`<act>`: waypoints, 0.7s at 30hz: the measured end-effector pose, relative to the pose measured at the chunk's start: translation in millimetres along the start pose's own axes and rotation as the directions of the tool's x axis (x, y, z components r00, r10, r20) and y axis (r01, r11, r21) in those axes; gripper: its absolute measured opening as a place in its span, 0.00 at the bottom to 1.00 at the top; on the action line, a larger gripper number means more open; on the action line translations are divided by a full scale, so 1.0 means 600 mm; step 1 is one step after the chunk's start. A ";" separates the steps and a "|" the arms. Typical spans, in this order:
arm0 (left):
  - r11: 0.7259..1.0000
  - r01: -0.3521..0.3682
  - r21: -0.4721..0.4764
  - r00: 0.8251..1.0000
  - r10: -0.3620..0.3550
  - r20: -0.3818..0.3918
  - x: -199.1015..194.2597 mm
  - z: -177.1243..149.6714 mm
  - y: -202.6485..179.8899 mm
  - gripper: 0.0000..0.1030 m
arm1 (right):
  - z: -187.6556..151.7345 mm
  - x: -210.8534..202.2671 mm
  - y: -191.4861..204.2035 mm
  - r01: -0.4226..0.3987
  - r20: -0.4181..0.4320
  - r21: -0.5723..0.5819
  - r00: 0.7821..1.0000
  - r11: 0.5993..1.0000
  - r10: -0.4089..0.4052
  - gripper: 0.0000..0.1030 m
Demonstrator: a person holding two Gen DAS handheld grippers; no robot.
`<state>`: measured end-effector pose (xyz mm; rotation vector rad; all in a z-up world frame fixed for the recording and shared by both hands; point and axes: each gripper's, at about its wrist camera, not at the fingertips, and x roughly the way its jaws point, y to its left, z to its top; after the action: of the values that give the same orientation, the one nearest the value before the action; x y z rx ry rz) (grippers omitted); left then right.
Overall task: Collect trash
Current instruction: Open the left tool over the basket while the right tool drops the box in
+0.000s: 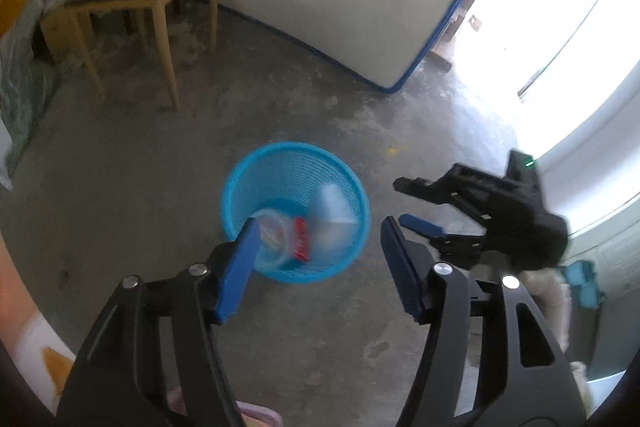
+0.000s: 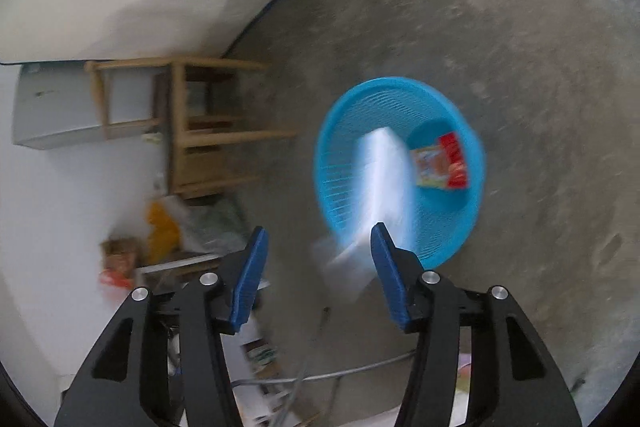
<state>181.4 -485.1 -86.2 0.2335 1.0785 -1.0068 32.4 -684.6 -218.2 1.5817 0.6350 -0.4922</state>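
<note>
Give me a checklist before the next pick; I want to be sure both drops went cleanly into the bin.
1. Left tongs open and empty: ok.
2. Right tongs open, nothing gripped: ok.
3. White piece in the bin: cannot tell; blurred, partly over the rim.
4. Clear cup inside the bin: cannot tell; it sits close to the left pad.
5. Red wrapper on the bin's bottom: ok.
6. Bin upright on the floor: ok.

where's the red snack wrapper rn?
The red snack wrapper lies at the bottom of the blue basket on the concrete floor, right of a blurred white item in the right wrist view.
</note>
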 end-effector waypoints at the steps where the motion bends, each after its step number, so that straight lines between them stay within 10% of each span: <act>1: 1.000 0.017 -0.008 1.000 -0.017 0.012 -0.009 -0.009 0.008 0.61 | -0.004 0.000 -0.008 0.000 0.003 0.006 1.000 1.000 -0.001 0.51; 21: 0.994 0.035 -0.100 0.949 -0.001 0.314 -0.277 -0.147 0.092 0.77 | -0.147 -0.134 0.087 0.023 0.098 -0.318 0.995 0.948 0.009 0.65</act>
<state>152.6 -306.8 -10.5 -0.0233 0.8394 -0.9628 1.6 -608.7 -117.1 1.2418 0.6113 -0.4447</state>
